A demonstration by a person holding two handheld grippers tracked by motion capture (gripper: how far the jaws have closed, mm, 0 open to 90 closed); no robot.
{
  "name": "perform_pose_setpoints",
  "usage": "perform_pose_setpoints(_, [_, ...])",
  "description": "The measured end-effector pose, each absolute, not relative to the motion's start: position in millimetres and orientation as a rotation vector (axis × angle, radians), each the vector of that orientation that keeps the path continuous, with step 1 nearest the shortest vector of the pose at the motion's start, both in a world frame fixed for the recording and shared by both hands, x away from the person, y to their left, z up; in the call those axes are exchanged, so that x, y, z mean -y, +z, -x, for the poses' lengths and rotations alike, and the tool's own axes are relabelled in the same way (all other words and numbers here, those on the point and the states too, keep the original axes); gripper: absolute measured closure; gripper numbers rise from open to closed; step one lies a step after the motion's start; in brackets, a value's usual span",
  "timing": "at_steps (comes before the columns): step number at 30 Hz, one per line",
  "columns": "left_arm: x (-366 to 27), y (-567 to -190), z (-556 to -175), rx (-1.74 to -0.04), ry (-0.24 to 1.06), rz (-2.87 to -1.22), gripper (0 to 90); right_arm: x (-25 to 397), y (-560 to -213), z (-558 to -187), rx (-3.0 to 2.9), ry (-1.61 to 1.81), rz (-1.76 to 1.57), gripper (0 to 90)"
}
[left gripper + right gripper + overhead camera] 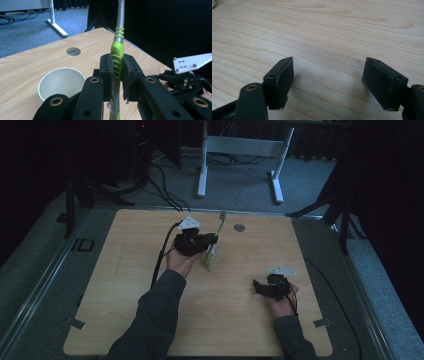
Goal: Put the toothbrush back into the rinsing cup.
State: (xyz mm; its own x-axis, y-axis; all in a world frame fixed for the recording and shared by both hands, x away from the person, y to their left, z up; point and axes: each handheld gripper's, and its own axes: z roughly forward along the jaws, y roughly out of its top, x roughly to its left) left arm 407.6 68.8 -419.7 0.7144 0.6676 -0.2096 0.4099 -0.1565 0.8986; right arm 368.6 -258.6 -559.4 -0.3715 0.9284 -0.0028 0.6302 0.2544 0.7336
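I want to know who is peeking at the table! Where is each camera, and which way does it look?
High view: sits above the person's side, looks forward and down on the wooden table; both forearms, left gripper and right gripper show.
Left gripper view: rides the left gripper, looks along its jaws shut on the green toothbrush, past the paper cup.
Right gripper view: rides the right gripper, looks down at bare tabletop between open jaws.
Shared: high and left gripper views both show toothbrush, cup and the table's round hole.

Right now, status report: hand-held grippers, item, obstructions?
Left hand-held gripper shut on toothbrush, above paper cup. Right hand-held gripper open, empty, over bare table. Nothing blocking the cup.
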Motion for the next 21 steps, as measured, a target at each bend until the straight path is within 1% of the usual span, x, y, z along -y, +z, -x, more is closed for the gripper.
perform_pose_setpoints(21, [-73.0, -422.4, -411.4, -0.878, 0.289, -1.717, 79.8, 258.4, -559.4, -368.9, -2.095, 0.913, -1.415, 24.7])
